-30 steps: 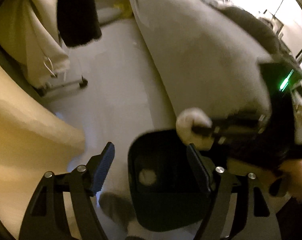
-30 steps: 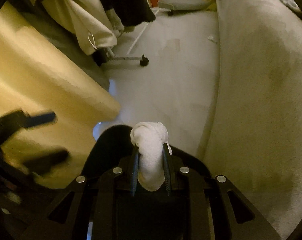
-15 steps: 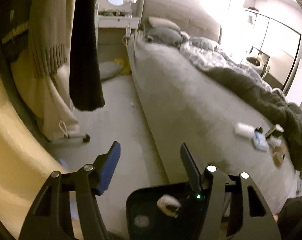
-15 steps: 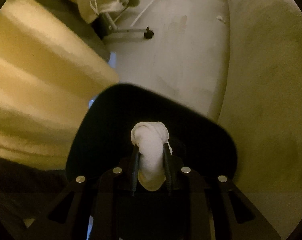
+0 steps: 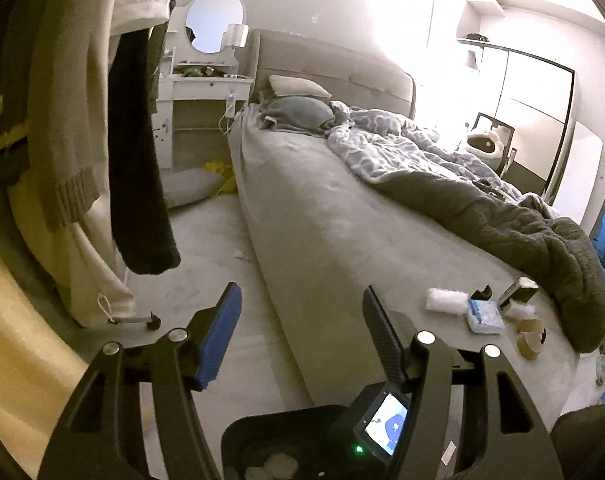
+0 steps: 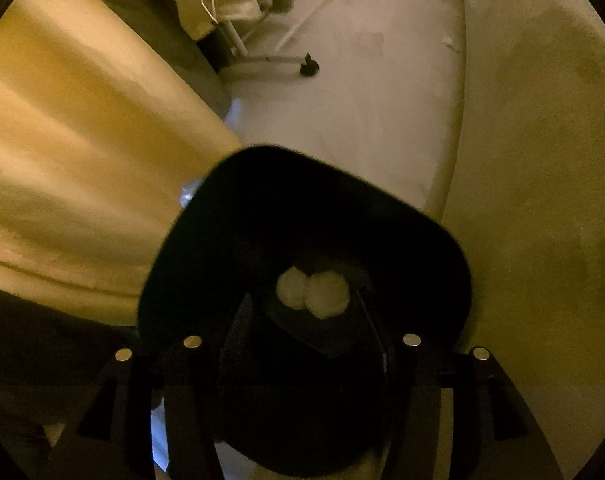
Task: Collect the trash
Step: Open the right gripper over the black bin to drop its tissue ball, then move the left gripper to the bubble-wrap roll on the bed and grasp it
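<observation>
A black trash bin (image 6: pixel 422 240) stands on the floor between the bed and a curtain. Two white crumpled wads (image 6: pixel 314 294) lie at its bottom. My right gripper (image 6: pixel 302 312) hangs open and empty right above the bin's mouth. My left gripper (image 5: pixel 298 300) is open and empty, raised and looking over the bed. The bin's rim (image 5: pixel 262 424) and the wads (image 5: pixel 274 462) show at the bottom of the left wrist view. On the bed's near corner lie a white wad (image 5: pixel 446 300), a blue-and-white packet (image 5: pixel 484 316) and tape rolls (image 5: pixel 530 338).
A grey bed (image 5: pixel 326 216) with rumpled blankets (image 5: pixel 482 200) fills the right. Hanging clothes (image 5: pixel 138 160) on a wheeled rack (image 6: pixel 306 66) stand at the left by a cream curtain (image 6: pixel 62 160). A small scrap (image 5: pixel 238 255) lies on the floor beside the bed.
My right gripper opened and the white wad it held dropped into the bin beside the other. My left gripper tilted up from the bin toward the bed.
</observation>
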Tool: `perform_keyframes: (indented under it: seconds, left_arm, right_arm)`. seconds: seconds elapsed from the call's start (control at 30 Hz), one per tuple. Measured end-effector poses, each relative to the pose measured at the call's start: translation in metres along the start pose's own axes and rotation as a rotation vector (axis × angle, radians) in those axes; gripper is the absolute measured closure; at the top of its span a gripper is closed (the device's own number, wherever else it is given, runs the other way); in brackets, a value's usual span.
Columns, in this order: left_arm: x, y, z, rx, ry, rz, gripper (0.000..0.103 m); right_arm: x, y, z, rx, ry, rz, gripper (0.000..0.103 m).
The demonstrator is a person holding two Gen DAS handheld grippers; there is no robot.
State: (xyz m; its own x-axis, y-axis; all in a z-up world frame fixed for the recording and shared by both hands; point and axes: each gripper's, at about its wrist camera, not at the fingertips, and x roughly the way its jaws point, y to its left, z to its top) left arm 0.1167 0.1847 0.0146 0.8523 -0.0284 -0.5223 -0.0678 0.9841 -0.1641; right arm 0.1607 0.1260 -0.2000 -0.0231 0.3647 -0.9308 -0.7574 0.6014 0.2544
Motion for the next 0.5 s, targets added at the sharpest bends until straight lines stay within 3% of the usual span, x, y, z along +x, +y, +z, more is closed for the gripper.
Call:
perform_keyframes:
  seconds: [0.5]
  left_arm:
    - [0.020,-0.041,0.010,0.013,-0.010,-0.033,0.024]
  right_arm:
    - [-0.089,-0.018,-0.009,-0.021,-0.242,0.003,0.045]
